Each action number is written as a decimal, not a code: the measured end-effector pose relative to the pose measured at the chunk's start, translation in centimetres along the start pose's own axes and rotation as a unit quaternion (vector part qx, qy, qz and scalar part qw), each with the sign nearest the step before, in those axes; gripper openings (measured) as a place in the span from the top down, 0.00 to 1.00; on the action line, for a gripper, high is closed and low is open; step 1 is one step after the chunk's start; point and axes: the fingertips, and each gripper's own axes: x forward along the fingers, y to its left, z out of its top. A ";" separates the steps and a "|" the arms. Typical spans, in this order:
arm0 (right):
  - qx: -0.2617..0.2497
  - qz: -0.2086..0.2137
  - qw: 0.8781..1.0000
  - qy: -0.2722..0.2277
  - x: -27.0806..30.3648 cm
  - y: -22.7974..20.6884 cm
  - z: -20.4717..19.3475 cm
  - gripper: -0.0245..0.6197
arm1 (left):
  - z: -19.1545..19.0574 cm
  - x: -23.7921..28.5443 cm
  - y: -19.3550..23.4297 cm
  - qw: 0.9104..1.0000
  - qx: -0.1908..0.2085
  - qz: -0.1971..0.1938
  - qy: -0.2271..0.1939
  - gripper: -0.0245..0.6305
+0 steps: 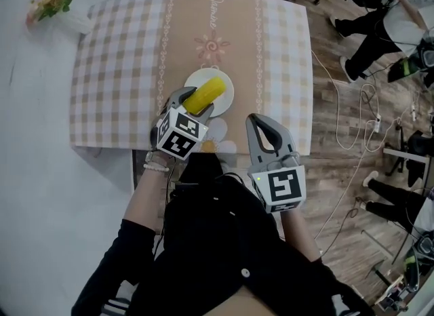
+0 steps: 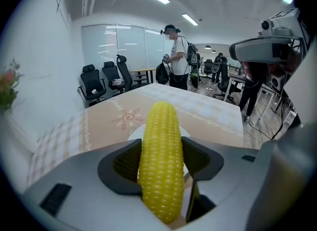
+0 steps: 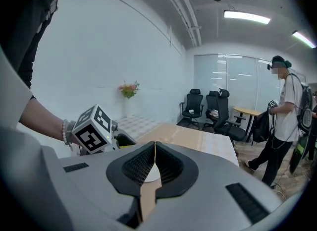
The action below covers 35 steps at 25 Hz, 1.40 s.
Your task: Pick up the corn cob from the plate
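Note:
A yellow corn cob [image 1: 205,95] hangs just above the white plate [image 1: 224,102], clamped between the jaws of my left gripper [image 1: 196,103]. In the left gripper view the corn cob [image 2: 160,158] fills the gap between the two dark pads [image 2: 124,165], pointing forward, with the plate [image 2: 184,132] showing behind it. My right gripper [image 1: 260,123] hovers over the table's near edge, right of the plate, jaws pressed together and holding nothing. In the right gripper view its jaws [image 3: 155,163] meet, and the left gripper's marker cube [image 3: 94,130] shows at left.
The table has a checked cloth [image 1: 122,64] with a beige central runner. A small flower vase [image 1: 57,3] stands at its far left corner. Cables lie on the wooden floor [image 1: 359,114] to the right. People and office chairs [image 2: 99,84] stand beyond the table.

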 end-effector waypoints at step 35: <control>-0.061 0.024 0.995 -0.077 -7.3 4.0 4.6 0.90 | 5.9 -16.1 -5.8 0.989 -0.022 0.104 -0.106 0.57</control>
